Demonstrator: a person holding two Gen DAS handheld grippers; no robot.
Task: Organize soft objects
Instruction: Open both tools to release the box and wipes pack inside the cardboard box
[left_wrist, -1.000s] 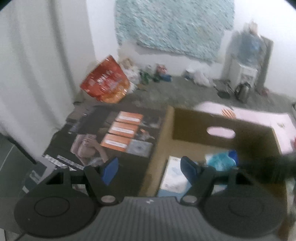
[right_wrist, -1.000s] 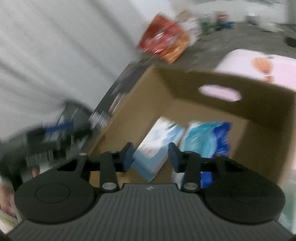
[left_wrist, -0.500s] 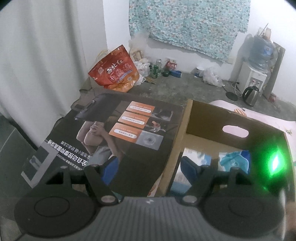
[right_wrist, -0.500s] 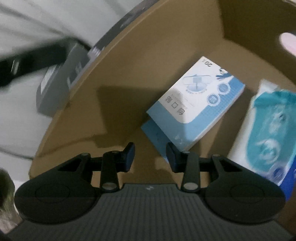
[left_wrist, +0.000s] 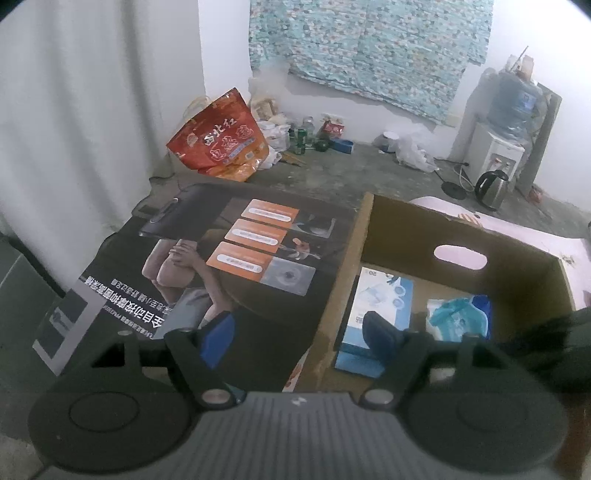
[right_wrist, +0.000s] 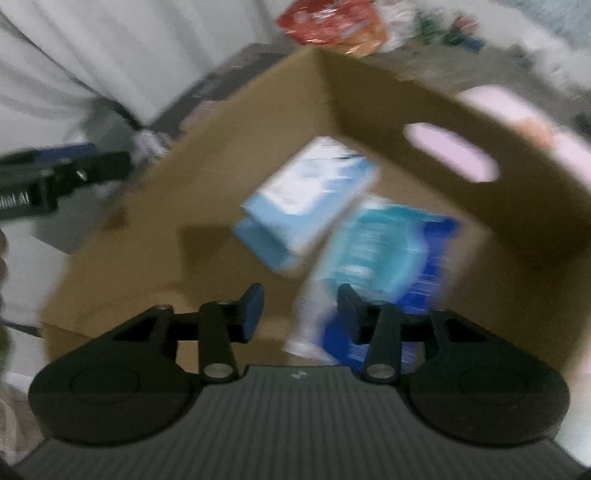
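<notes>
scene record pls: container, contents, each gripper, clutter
container: open cardboard box, handle slot in far wall
contents: pale blue carton and teal wipes pack, side by side
left gripper: open, empty, above box's left wall
right gripper: jaws opening, nothing gripped, over the pack; view blurred
clutter: printed box left of container, red bag, kettle

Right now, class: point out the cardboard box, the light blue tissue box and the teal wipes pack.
cardboard box (left_wrist: 417, 225): left wrist view, far wall.
light blue tissue box (left_wrist: 380, 295): left wrist view, top face.
teal wipes pack (left_wrist: 458, 317): left wrist view, front wrapper.
</notes>
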